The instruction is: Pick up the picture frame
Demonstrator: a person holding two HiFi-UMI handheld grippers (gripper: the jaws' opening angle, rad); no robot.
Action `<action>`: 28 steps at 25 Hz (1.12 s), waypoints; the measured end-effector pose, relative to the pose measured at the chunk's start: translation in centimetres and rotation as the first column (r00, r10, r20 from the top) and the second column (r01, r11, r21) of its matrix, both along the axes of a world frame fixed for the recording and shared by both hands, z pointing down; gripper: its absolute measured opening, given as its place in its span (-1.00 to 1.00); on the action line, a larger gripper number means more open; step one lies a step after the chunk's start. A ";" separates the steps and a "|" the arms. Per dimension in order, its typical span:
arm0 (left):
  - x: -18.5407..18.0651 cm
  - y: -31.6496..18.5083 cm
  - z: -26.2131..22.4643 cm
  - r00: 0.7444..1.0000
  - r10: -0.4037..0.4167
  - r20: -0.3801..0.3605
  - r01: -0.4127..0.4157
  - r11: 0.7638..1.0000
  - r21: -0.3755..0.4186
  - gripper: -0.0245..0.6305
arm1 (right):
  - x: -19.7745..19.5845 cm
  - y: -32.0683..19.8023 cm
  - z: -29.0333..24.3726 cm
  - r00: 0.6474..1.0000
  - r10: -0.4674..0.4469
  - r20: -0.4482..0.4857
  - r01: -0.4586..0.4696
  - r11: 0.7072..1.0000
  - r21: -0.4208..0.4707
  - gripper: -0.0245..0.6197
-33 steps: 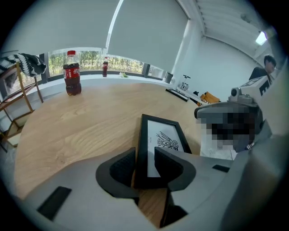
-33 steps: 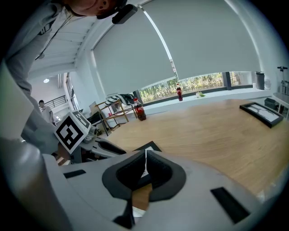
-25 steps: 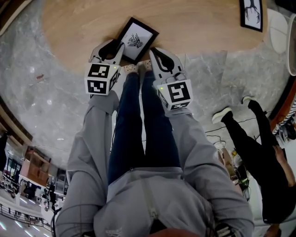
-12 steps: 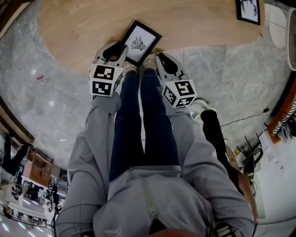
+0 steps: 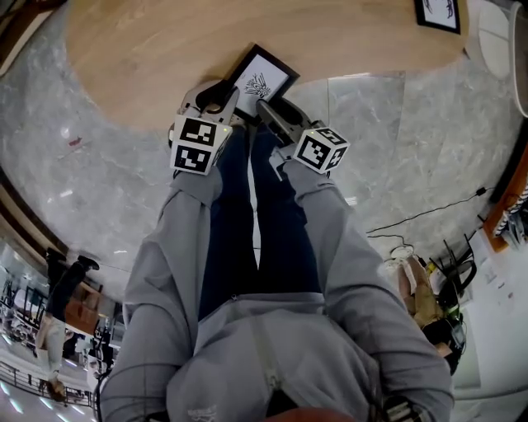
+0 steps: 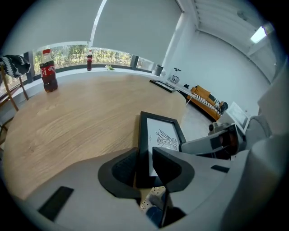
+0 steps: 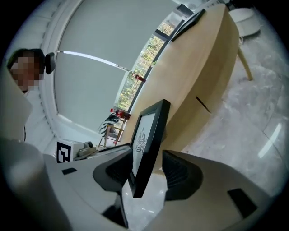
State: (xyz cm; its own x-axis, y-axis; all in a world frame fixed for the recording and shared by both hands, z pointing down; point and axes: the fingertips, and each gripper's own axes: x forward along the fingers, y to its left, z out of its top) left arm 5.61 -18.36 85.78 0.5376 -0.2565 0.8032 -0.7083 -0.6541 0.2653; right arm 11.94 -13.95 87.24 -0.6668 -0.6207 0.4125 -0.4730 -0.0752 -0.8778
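The picture frame, black with a white print, lies on the wooden table, its near corner over the edge. My left gripper comes at it from the left. In the left gripper view its jaws have just been closing and hold the frame by its near-left corner, with no gap showing at either pad. My right gripper sits at the near right edge. Its jaws have just been opening, and the frame stands edge-on between them with room at the right pad.
A second framed picture lies at the table's far right, by a white seat. Two cola bottles stand at the table's far side. My legs are right below the grippers. Cables and bags lie on the marble floor at the right.
Both grippers have moved in onto the frame's near corner. The right gripper has rolled, opened, and now straddles the frame. The person in black at the right has left the view.
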 end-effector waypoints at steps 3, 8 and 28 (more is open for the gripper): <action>0.0 -0.1 0.5 1.000 0.022 0.001 -0.022 1.000 -0.007 -0.57 | -0.4 -0.5 0.5 0.999 0.013 0.040 -0.012 1.000 -0.012 -0.34; 0.7 0.3 0.7 0.999 0.054 -0.005 -0.054 0.998 -0.012 -0.57 | 0.0 -0.9 0.9 0.995 0.051 0.087 -0.048 0.998 -0.028 -0.34; 1.6 3.1 0.0 0.992 0.125 0.004 -0.124 0.989 -0.083 -0.61 | 0.0 -0.8 -1.6 0.972 0.141 0.187 -0.132 0.989 -0.062 -0.80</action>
State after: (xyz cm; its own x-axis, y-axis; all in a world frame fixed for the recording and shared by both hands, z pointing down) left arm 7.17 -15.28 85.78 0.5534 -0.1208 0.8241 -0.6257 -0.7134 0.3156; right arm 11.95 -14.74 85.64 -0.6462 -0.6937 0.3181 -0.2801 -0.1721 -0.9444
